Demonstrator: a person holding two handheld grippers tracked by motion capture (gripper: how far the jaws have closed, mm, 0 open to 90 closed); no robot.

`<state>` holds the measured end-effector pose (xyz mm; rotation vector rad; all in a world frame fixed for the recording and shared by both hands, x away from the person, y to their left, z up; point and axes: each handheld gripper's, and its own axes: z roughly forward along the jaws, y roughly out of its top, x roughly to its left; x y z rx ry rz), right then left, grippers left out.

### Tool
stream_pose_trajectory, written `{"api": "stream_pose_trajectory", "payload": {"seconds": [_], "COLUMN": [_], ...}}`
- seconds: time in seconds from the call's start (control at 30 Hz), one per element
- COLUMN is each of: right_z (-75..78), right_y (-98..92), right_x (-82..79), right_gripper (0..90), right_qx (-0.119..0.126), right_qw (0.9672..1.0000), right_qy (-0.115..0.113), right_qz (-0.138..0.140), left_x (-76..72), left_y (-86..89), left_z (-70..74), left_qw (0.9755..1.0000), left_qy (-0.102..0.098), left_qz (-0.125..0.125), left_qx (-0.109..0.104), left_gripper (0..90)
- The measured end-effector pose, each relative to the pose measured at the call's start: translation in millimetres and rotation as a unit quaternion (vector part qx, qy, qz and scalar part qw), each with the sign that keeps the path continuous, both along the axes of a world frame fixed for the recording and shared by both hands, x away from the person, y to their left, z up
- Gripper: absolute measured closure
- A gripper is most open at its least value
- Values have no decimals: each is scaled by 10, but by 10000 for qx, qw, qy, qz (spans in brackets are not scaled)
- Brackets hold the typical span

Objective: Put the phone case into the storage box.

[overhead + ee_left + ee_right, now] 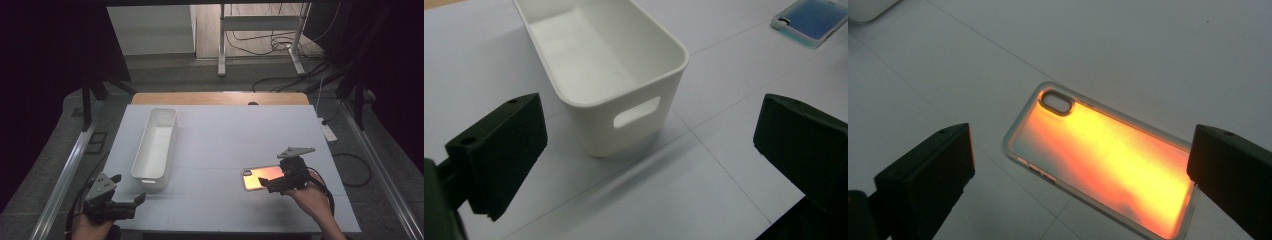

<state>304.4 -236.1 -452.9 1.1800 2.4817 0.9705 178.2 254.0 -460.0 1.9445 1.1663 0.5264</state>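
Note:
A phone case (261, 177) with a shiny orange-yellow back lies flat on the white table, right of centre; it fills the middle of the right gripper view (1100, 157) and looks blue at the top right of the left gripper view (811, 20). My right gripper (270, 185) hovers over its near right end, open, jaws standing wide to either side of the case (1078, 185). A long white bin (155, 147) with a handle slot stands empty at the left (604, 70). My left gripper (132, 197) is open at the front left, just short of the bin's near end (649, 165).
The white table top (225, 135) has a wooden strip along its far edge. Metal rails run along both sides of the table. A white power strip (328, 132) and cables lie on the floor to the right.

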Motion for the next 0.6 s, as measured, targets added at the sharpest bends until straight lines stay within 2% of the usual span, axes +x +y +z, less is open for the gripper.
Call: {"api": "stream_pose_trajectory", "payload": {"seconds": [0.6], "right_z": [-27], "right_y": [268], "right_x": [188], "right_gripper": [0], "right_qx": [-191], "right_qw": [9994], "right_qy": [250], "right_qz": [118], "left_x": [0], "left_y": [-10], "left_z": [1], "left_qw": [10000], "left_qy": [2], "left_qz": [-34], "left_qx": [66], "left_gripper": [19]}}
